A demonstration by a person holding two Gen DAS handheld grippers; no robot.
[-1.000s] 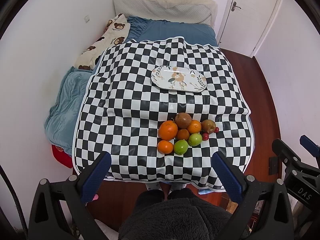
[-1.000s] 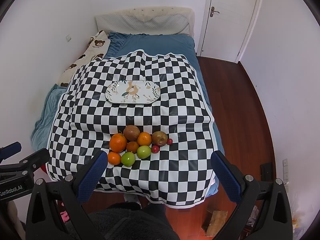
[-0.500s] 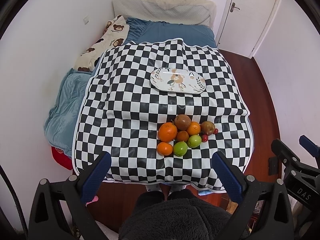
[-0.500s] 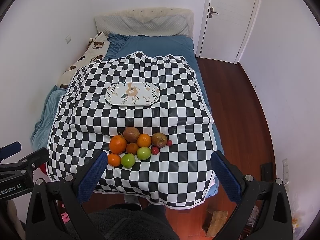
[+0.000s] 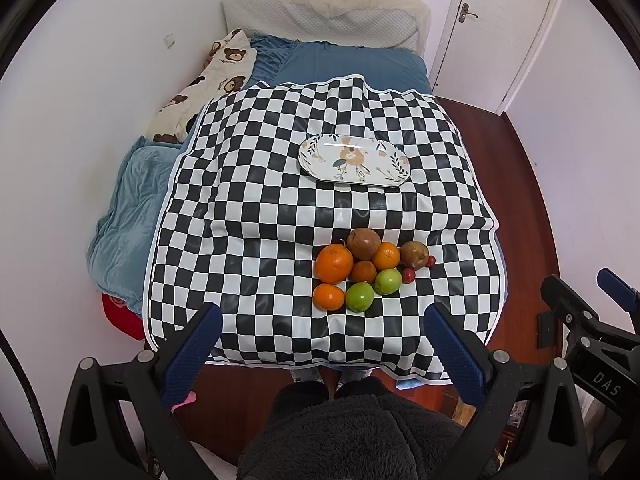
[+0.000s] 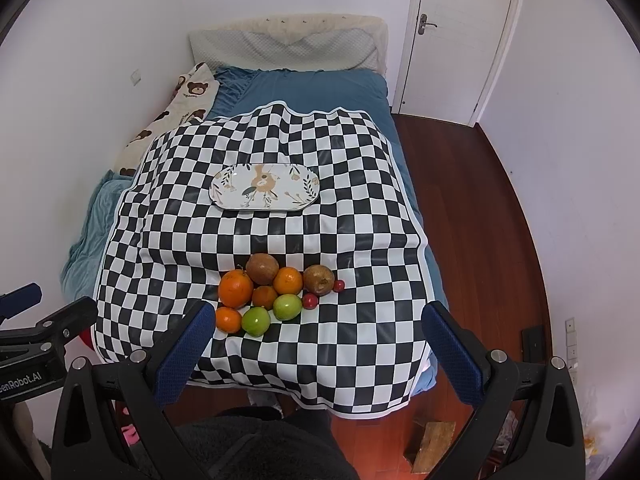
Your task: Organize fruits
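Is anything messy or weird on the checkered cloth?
Nothing is spilled or broken. The fruits sit in a loose heap straight on the checkered cloth near its front edge, while the flowery plate further back is empty. The cloth is rumpled over the bed.

Fruit cluster (image 5: 362, 270) packed tight, pieces touching, no gaps between. Open checkered cloth (image 5: 248, 240) all round it; bare stretch up to the plate (image 5: 354, 159). Both claws wide, well clear.
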